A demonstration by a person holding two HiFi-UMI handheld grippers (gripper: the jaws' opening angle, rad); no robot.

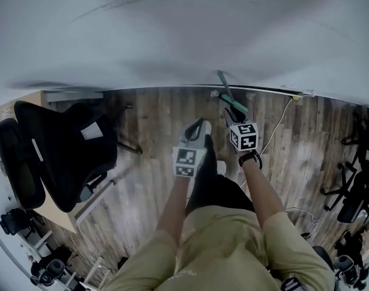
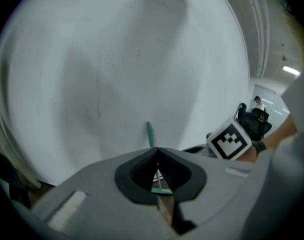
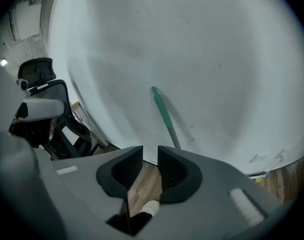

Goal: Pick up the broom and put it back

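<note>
A broom with a green handle (image 1: 223,88) leans against the white wall, its green head (image 1: 237,108) on the wooden floor by the baseboard. The right gripper (image 1: 232,115) hangs just in front of the head, and its jaws stand a little apart with nothing between them. In the right gripper view, the handle (image 3: 164,115) rises up the wall beyond that gripper (image 3: 150,154). The left gripper (image 1: 196,128) is a little left of the broom with its jaw tips together. The broom handle (image 2: 150,134) shows above the left gripper (image 2: 156,151) in the left gripper view.
A black office chair (image 1: 63,153) and a desk edge (image 1: 25,99) stand at the left. A white cable (image 1: 276,128) runs over the floor to the wall at the right. More dark chairs (image 1: 354,193) stand at the far right. The person's shoe (image 3: 151,207) is below the right jaws.
</note>
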